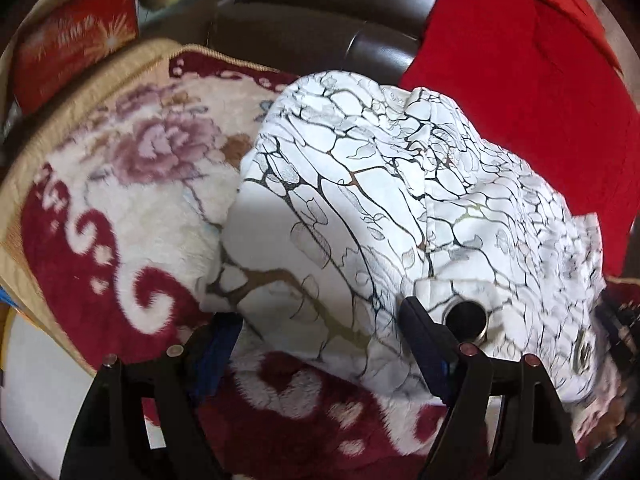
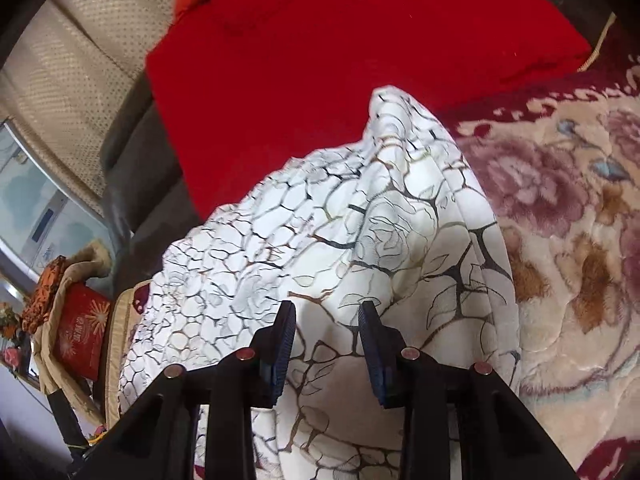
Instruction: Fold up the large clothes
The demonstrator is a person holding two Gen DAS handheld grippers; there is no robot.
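On the floral plush blanket (image 1: pixel 120 184), cream with maroon scrolls and pink roses, lies your white garment (image 1: pixel 380 200), printed with black and gold crackle lines and rose outlines, bunched into a rumpled mound. Its far edge overlaps a red cloth (image 1: pixel 520 92) spread behind it, over a dark leather seat (image 1: pixel 320 28).

Your left tool (image 1: pixel 320 316) has its jaws standing wide, one blue-padded finger on each side of the garment's near edge, pads not pressing the fabric. A round metal snap (image 1: pixel 466 318) shows just beside the right-hand finger.

Your right tool (image 2: pixel 327 320), seen from its own camera, has jaws partly apart directly over the garment (image 2: pixel 320 240); whether the pads pinch a fold cannot be told.

A red box (image 2: pixel 82 336) with a starburst print stands off to the side of the blanket.
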